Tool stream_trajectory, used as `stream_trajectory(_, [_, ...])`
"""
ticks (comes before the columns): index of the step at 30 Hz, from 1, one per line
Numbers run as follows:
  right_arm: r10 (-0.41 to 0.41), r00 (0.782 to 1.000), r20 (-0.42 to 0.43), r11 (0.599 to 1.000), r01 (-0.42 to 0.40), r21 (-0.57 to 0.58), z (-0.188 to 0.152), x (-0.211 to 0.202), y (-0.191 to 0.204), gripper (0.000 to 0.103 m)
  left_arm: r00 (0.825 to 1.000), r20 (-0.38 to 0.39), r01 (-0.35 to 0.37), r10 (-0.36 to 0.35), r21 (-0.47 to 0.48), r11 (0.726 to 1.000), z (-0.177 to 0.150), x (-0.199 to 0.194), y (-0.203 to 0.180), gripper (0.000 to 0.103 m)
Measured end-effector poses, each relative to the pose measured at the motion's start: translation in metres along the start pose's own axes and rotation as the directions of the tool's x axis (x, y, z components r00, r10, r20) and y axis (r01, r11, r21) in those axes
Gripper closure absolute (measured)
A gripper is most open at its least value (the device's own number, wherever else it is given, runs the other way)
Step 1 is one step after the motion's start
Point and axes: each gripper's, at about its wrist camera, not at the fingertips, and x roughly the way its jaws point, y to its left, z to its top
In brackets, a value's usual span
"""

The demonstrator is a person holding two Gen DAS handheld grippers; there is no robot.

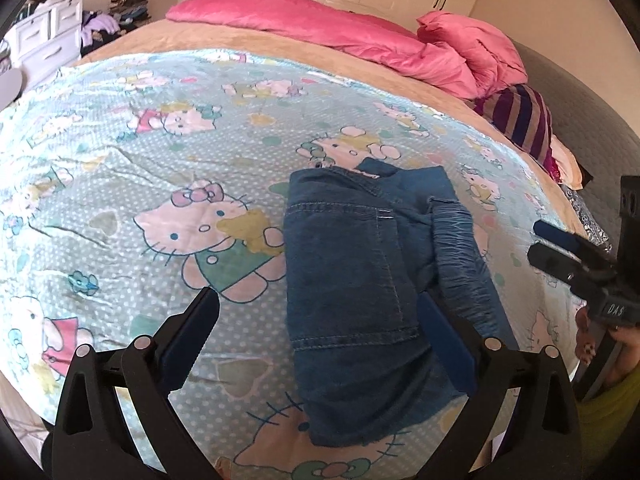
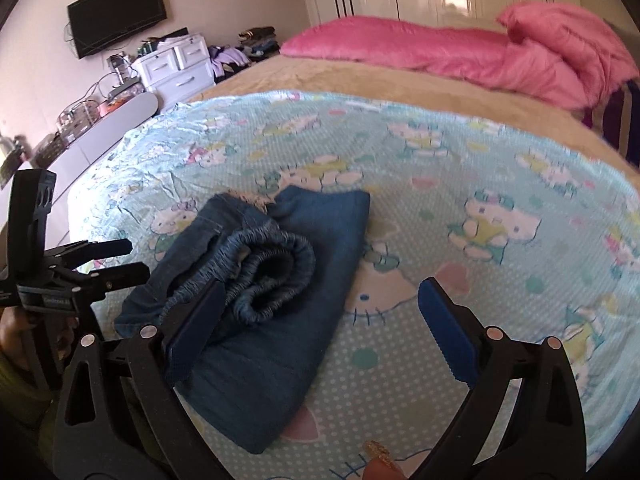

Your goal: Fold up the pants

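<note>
The blue denim pants point(image 1: 356, 272) lie folded into a compact bundle on the cartoon-cat sheet point(image 1: 160, 152), back pocket up. In the right wrist view the pants point(image 2: 280, 320) show their gathered elastic waistband point(image 2: 276, 268) curled on top. My left gripper point(image 1: 318, 340) is open and hovers over the near part of the bundle, its right finger point(image 1: 444, 344) above the denim and its left finger over the sheet. My right gripper point(image 2: 322, 334) is open too, straddling the bundle's right edge. Neither pair of pads presses the cloth. Each gripper appears in the other's view: right gripper point(image 1: 535, 240), left gripper point(image 2: 139, 258).
A pink duvet point(image 1: 340, 28) and pillow are piled at the far side of the bed on a tan blanket point(image 2: 360, 76). A striped cloth point(image 1: 520, 120) lies at the far right. White drawers point(image 2: 176, 64), a wall TV point(image 2: 116, 14) and wardrobes stand beyond.
</note>
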Motion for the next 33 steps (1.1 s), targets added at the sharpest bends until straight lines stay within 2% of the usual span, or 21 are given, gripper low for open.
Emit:
stream_trajectory(6, [0.040, 0.998, -0.051, 0.997, -0.036, 0.068, -0.002, 0.022, -0.007, 0.015, 0.999, -0.039, 0.010, -0.011, -0.029, 1.000, 0.004, 0.020, 0.005, 0.005])
stream_trajectory(13, [0.081, 0.990, -0.119, 0.989, -0.065, 0.130, 0.005, 0.052, -0.019, 0.040, 0.997, -0.071, 0.032, -0.036, -0.055, 0.998, 0.006, 0.041, 0.008, 0.005])
stream_trajectory(16, [0.102, 0.982, -0.157, 0.986, -0.080, 0.144, 0.004, 0.067, -0.021, 0.047, 0.997, -0.074, 0.036, -0.040, -0.047, 0.998, 0.007, 0.045, 0.006, 0.005])
stream_trajectory(24, [0.126, 0.980, -0.157, 0.986, -0.106, 0.129, 0.008, 0.075, -0.018, 0.047, 0.995, -0.086, 0.056, -0.058, -0.025, 0.998, 0.011, 0.054, -0.003, 0.007])
stream_trajectory(27, [0.132, 0.979, -0.155, 0.987, -0.116, 0.107, 0.008, 0.078, -0.016, 0.047, 0.993, -0.087, 0.079, -0.081, -0.020, 0.997, 0.012, 0.057, -0.008, 0.022])
stream_trajectory(29, [0.135, 0.979, -0.155, 0.987, -0.120, 0.104, 0.008, 0.081, -0.015, 0.047, 0.993, -0.087, 0.075, -0.075, -0.002, 0.997, 0.013, 0.059, -0.012, 0.024])
stream_trajectory(33, [0.141, 0.979, -0.147, 0.988, -0.129, 0.086, 0.009, 0.081, -0.011, 0.050, 0.993, -0.087, 0.077, -0.076, 0.008, 0.997, 0.013, 0.060, -0.015, 0.034])
